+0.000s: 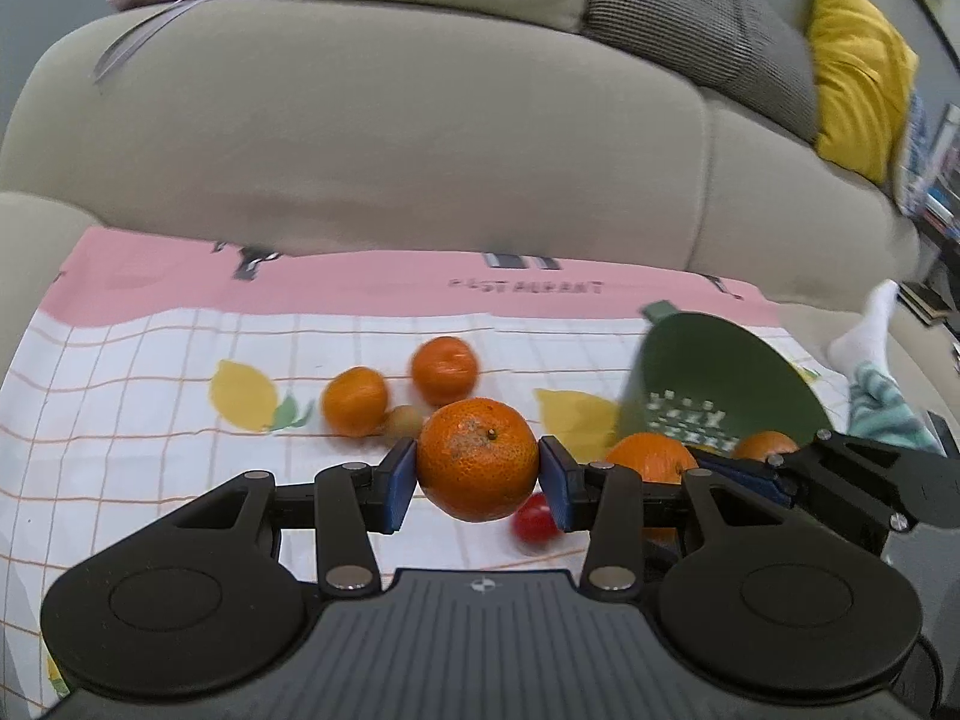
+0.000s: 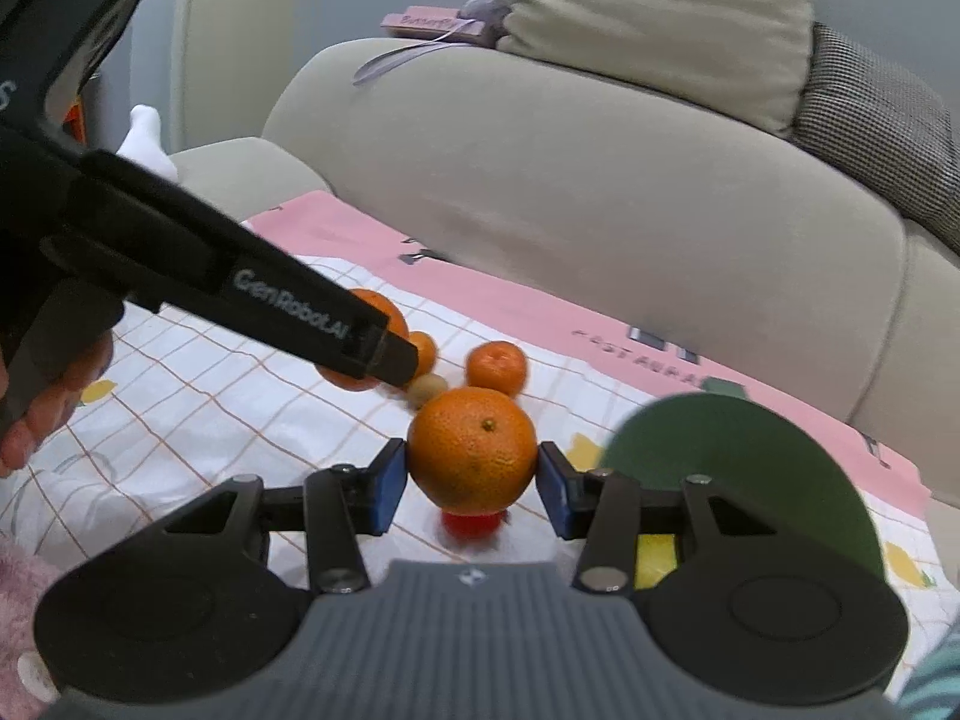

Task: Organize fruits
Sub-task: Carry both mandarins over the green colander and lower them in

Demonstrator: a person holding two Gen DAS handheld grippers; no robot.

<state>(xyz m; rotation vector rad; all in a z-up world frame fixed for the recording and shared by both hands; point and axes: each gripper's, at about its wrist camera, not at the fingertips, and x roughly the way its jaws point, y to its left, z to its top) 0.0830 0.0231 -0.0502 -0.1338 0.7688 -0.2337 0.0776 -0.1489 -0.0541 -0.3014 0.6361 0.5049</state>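
My left gripper (image 1: 478,474) is shut on a large orange (image 1: 477,459), held above the cloth. My right gripper (image 2: 473,468) is shut on another orange (image 2: 472,450); it shows at the right of the left wrist view, its orange (image 1: 651,456) next to the green bowl (image 1: 720,378). The left gripper's body crosses the right wrist view, partly hiding its orange (image 2: 372,312). Two small mandarins (image 1: 354,401) (image 1: 444,369), a brownish small fruit (image 1: 403,420) and a red fruit (image 1: 534,519) lie on the cloth. The green bowl (image 2: 750,450) is right of my right gripper.
A checked cloth (image 1: 150,420) with a pink border and lemon prints covers the surface. A beige sofa (image 1: 360,138) stands behind it, with cushions and a yellow pillow (image 1: 858,72). A socked foot (image 1: 864,324) is at the right.
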